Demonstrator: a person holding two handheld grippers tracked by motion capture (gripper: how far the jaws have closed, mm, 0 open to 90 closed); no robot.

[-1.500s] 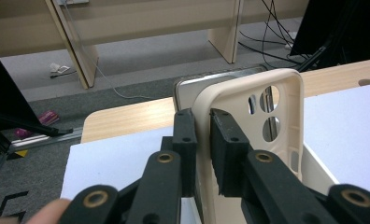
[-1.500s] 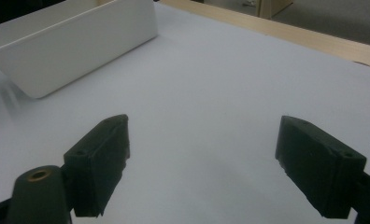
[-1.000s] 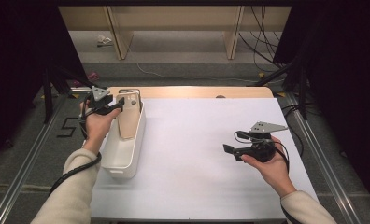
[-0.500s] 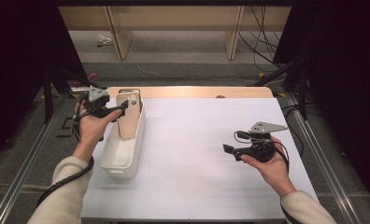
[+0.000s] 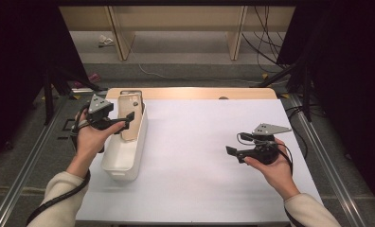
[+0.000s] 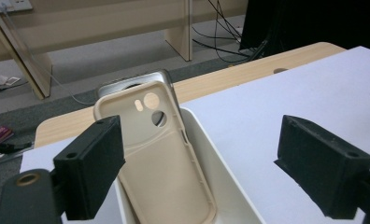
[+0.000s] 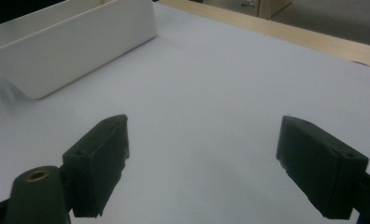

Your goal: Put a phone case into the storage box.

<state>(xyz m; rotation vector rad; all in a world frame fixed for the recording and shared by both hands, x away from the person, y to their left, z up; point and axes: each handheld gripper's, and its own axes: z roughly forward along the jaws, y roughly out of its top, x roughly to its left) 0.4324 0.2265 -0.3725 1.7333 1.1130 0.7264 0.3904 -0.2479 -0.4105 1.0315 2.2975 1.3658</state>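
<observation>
High view: my left hand-held gripper [image 5: 124, 120] hangs at the far end of the white bin [image 5: 124, 161], jaws spread, just beside the beige phone case [image 5: 130, 118]. The case leans upright against the bin's far wall, a phone [image 5: 129, 93] behind it. My right hand-held gripper [image 5: 237, 152] hovers over the white worktop [image 5: 195, 165], well apart from the bin, jaws apart and empty.

Left gripper view: jaws have just been opening; they stand wide now, pads [image 6: 92, 163] clear of the case [image 6: 160, 158], nothing pressed between them. The case stands inside the bin [image 6: 216, 158], camera cutouts uppermost.

Right gripper view: released, bare worktop [image 7: 211, 84] between the jaws; bin [image 7: 71, 37] farther off.
</observation>
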